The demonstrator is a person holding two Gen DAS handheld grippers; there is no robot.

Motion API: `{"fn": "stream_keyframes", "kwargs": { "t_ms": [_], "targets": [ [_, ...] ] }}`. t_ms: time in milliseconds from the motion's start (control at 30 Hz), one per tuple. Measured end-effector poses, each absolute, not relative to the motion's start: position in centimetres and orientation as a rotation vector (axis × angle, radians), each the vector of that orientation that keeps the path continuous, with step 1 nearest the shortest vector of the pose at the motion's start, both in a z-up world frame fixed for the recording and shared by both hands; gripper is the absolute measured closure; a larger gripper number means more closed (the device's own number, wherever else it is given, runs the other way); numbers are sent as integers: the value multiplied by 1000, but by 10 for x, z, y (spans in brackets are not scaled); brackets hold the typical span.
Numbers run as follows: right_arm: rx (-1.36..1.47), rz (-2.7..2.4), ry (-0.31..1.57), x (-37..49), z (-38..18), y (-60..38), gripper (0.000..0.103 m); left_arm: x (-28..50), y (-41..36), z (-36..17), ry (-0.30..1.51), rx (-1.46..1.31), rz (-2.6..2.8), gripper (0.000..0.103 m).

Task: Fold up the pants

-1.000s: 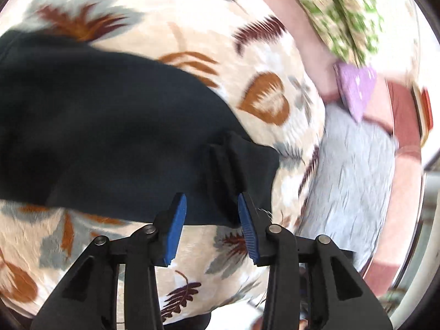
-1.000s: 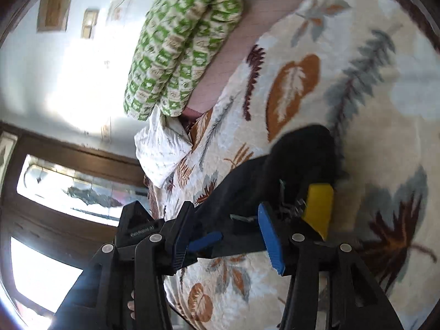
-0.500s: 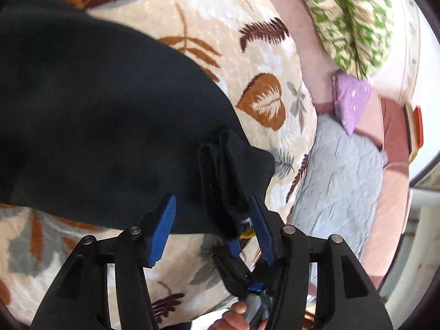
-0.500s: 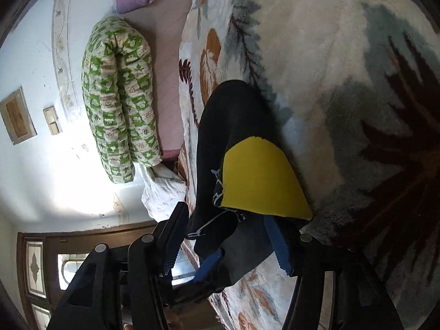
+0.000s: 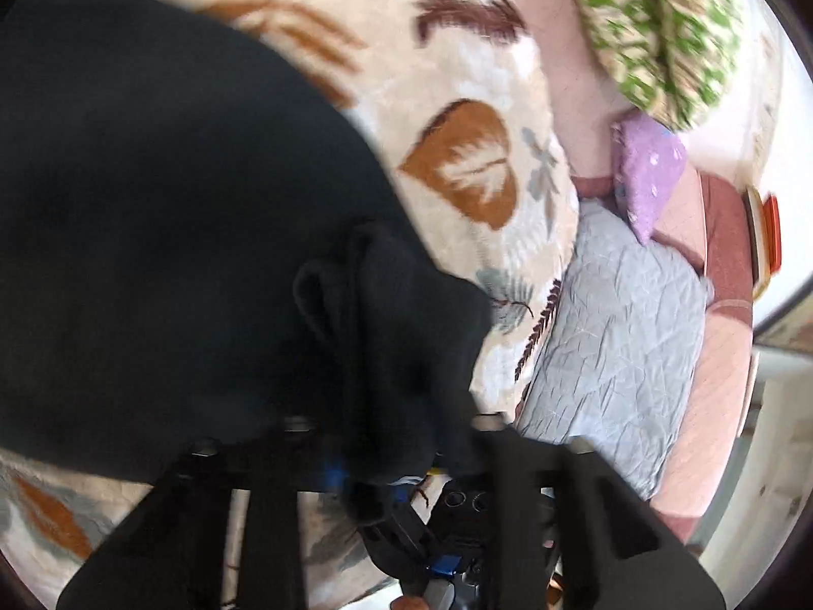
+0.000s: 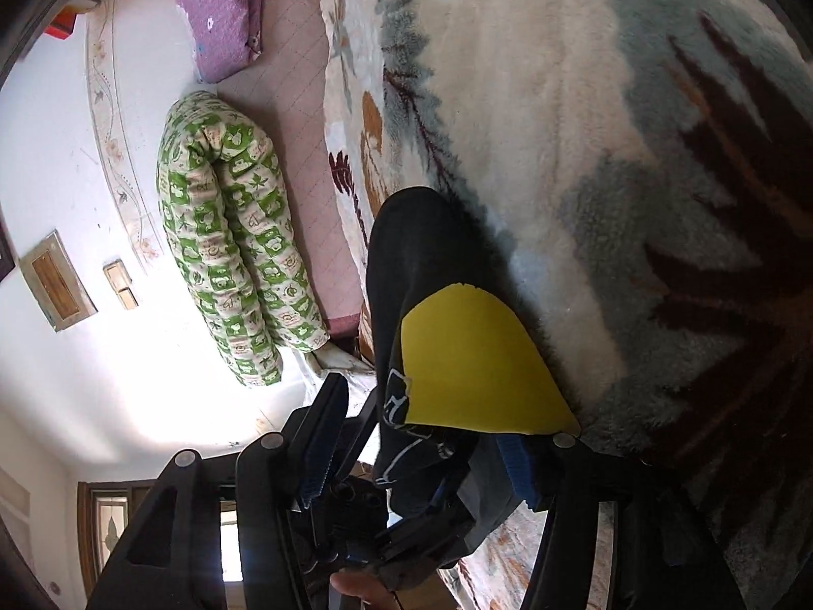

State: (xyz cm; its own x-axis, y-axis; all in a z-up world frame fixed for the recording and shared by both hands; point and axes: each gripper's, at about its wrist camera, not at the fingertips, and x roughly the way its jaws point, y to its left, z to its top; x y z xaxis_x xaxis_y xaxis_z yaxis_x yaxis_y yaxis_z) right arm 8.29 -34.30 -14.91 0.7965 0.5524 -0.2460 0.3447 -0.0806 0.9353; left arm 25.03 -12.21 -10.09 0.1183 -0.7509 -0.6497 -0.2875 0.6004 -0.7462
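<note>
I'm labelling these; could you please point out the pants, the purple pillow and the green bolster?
pants (image 5: 167,213): left wrist view, flat middle.
purple pillow (image 6: 221,10): right wrist view, centre.
green bolster (image 6: 228,234): right wrist view, mid-length.

The black fabric pants (image 5: 167,234) lie on the leaf-patterned plush blanket (image 5: 472,101). Right of the blanket sits a grey quilted cushion (image 5: 620,356); behind it, a small purple pillow (image 5: 645,168) and a green patterned bolster (image 5: 655,25).
</note>
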Motion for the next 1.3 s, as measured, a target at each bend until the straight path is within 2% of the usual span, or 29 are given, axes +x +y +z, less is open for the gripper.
{"fn": "stream_keyframes", "kwargs": {
  "t_ms": [33,67,133,267,467,533,733,833,933,967,1133,1200,1233,1300],
  "targets": [
    [1691,201,709,83,-149,-344,51,252,-122,-93,1435,-907,-431,86],
    [1689,203,699,82,-149,-345,71,253,-123,-86,1408,-869,-436,86],
    [1651,227,679,81,-144,-351,95,252,-128,-76,1364,-782,-455,86],
    [1526,169,625,74,-132,-371,96,248,-138,-89,1377,-693,-464,86],
    [1238,76,731,76,-131,-370,96,247,-139,-111,1399,-661,-446,86],
    [1200,68,731,77,-136,-369,100,250,-139,-112,1417,-654,-444,86],
    [1101,66,744,82,-137,-363,99,250,-132,-113,1444,-717,-455,86],
    [1245,117,770,77,-139,-375,89,242,-113,-97,1435,-679,-410,86],
    [1355,134,776,55,-134,-383,61,231,-89,-81,1424,-612,-353,86],
    [1354,124,772,46,-129,-385,57,227,-79,-77,1419,-625,-354,86],
    [1372,124,713,12,-108,-385,56,210,-9,-29,1313,-647,-353,85],
    [1324,159,735,17,-97,-369,55,205,23,-6,1256,-591,-320,77],
    [1297,187,750,21,-93,-356,55,204,37,1,1239,-572,-300,68],
    [1219,272,806,37,-83,-317,52,202,73,13,1210,-540,-242,56]
  ]
}}
